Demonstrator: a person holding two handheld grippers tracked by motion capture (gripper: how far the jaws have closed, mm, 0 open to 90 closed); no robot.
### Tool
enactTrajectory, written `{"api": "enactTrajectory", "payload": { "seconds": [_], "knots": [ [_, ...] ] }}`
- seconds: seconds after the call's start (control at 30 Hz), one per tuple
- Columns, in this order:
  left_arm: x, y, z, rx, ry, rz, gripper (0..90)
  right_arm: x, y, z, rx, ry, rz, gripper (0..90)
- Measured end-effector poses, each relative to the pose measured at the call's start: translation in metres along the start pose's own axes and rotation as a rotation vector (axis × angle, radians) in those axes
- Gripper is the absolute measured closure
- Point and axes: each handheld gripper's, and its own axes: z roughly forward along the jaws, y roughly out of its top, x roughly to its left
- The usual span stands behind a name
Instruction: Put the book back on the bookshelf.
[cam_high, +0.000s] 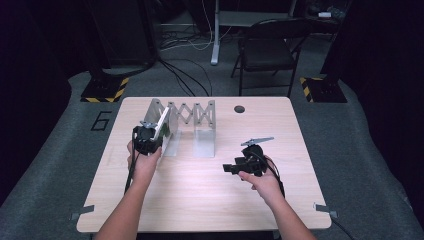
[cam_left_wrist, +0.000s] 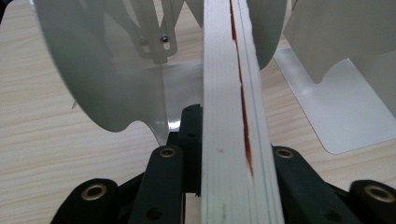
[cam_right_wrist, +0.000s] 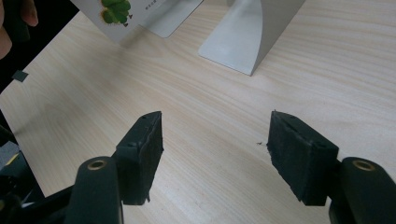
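Left gripper (cam_left_wrist: 224, 186) clamps a thin book (cam_left_wrist: 229, 116) — edge-on, between rack (cam_high: 192, 120) dividers.

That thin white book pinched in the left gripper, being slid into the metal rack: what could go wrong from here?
The book is clamped by its lower edge in the left gripper and stands tall above the jaws, so it might tilt or slip. Its edge could catch a rack divider, since it passes close between two of them. The rack might also slide on the table: the right gripper is open over bare wood, not steadying it.
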Motion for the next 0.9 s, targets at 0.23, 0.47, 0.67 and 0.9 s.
{"api": "enactTrajectory", "payload": {
  "seconds": [0.23,0.47,0.67,0.9],
  "knots": [
    [-0.002,0.001,0.004,0.002,0.007,0.002,75.8,0.0,-0.001,-0.001,0.002,-0.002,-0.001,35.5],
    [-0.004,0.001,0.008,0.009,-0.001,-0.004,75.7,0.0,-0.001,-0.002,-0.001,-0.003,0.001,35.5],
    [-0.005,0.001,0.012,0.013,0.004,-0.006,75.7,-0.001,-0.002,-0.001,-0.006,-0.001,-0.011,35.5],
    [-0.006,0.001,0.015,0.017,0.009,-0.005,75.7,-0.001,-0.002,-0.002,-0.001,-0.005,0.0,35.5]
  ]
}}
